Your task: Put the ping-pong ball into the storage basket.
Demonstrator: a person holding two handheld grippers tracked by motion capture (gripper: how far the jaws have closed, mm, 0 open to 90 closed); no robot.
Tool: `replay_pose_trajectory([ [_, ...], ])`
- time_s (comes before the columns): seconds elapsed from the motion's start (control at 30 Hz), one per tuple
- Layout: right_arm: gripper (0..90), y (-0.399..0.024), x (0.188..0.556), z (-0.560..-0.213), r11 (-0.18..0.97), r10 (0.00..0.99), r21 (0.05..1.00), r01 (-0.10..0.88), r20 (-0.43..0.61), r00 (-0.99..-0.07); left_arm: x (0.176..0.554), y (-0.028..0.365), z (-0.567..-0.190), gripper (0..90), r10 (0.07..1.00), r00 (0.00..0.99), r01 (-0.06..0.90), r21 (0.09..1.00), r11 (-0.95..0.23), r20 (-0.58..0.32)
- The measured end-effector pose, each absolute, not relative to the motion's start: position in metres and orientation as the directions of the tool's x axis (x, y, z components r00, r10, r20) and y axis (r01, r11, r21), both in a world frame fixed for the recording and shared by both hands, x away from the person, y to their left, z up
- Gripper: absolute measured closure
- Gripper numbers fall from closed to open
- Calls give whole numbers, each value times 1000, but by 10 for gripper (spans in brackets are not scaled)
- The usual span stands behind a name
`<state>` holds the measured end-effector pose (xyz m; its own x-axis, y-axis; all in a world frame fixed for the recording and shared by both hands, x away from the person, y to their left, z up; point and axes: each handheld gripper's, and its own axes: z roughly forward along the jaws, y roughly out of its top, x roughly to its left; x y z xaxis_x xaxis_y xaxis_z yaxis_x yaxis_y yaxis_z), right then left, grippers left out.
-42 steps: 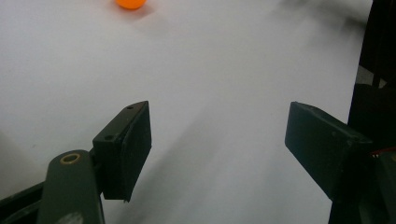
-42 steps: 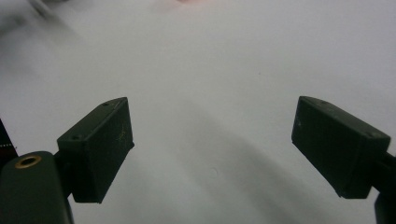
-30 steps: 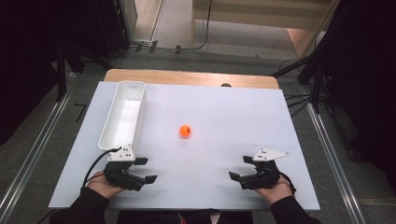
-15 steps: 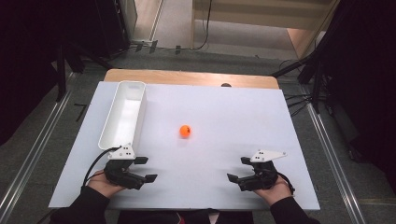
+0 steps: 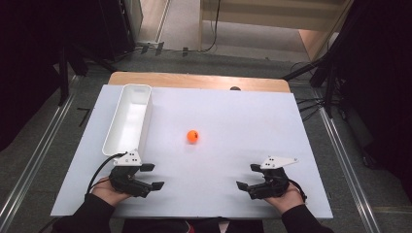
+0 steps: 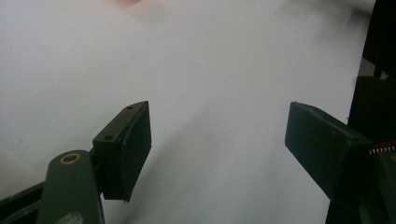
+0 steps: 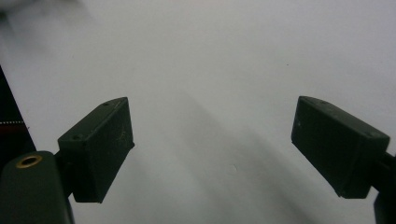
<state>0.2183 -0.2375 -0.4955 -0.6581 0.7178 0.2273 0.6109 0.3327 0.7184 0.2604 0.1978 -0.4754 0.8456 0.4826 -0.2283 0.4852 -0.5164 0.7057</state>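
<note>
Near the six o'clock edge of the white table (image 5: 301,121), the left gripper (image 5: 151,176) and right gripper (image 5: 248,176) are resting with jaws spread apart, pinching nothing. An orange ball (image 5: 193,136) is sitting near the table's centre, at about one o'clock from the left gripper and well apart from both. A white bin (image 5: 112,132) is lying toward ten o'clock. Probably the ball is going into it; approaching from above, straddling its middle and closing gently should stop it rolling.
</note>
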Motion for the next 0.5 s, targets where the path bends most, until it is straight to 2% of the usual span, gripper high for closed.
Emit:
replay_pose_trajectory([
  [0.5, 114, -238, 220, -494, 330, 714, 723, 607, 230, -661, 261, 198, -474, 231, 483, 843, 491, 705, -512, -236],
])
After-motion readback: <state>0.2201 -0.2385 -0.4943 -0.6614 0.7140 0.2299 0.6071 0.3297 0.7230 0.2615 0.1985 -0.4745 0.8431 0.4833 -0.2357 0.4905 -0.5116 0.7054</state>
